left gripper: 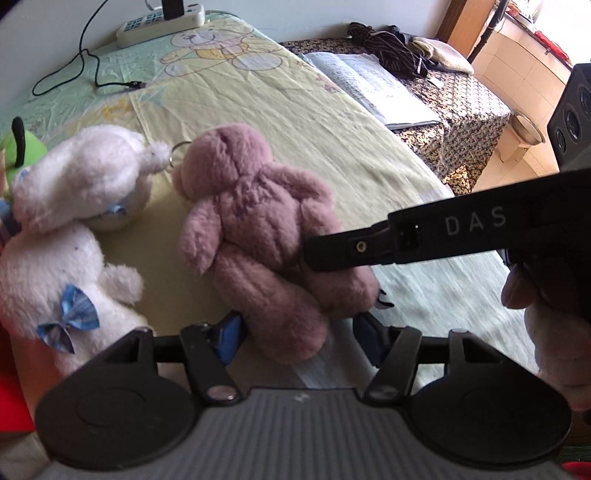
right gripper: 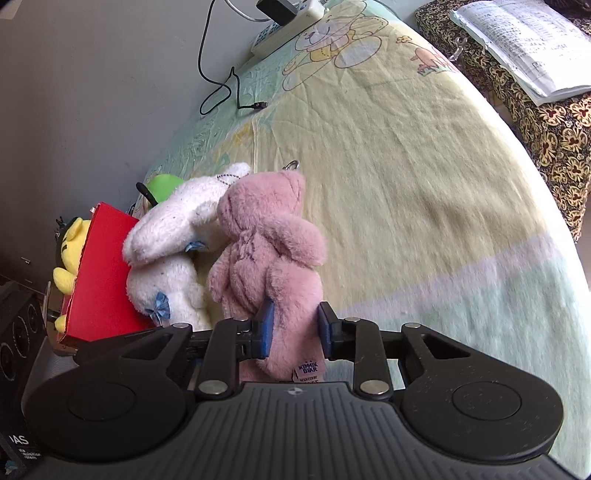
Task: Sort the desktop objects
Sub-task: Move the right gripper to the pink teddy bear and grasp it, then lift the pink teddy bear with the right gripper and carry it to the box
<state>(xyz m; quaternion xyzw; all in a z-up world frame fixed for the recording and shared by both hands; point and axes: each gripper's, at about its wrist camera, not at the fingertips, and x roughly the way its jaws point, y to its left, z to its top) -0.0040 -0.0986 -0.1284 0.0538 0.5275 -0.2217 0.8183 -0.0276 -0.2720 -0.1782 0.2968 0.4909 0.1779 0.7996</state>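
A pink plush bear (left gripper: 255, 221) lies face down on the yellow-green cloth (left gripper: 314, 110), a key ring at its head. In the right wrist view my right gripper (right gripper: 294, 328) is shut on one leg of the pink bear (right gripper: 266, 251), its blue pads pressing into the fur. One black finger (left gripper: 343, 247) of that gripper reaches in from the right in the left wrist view. My left gripper (left gripper: 297, 336) stands open, its pads apart on either side of the bear's other leg. A white plush (left gripper: 66, 266) with blue bows lies just left of the bear.
A green plush (right gripper: 166, 184), a red box (right gripper: 99, 280) and a yellow plush (right gripper: 72, 251) crowd the left edge behind the white plush (right gripper: 166, 258). A power strip (left gripper: 159, 22) with a black cable (left gripper: 88, 74) lies at the far end. An open notebook (right gripper: 517, 48) rests on a patterned stand.
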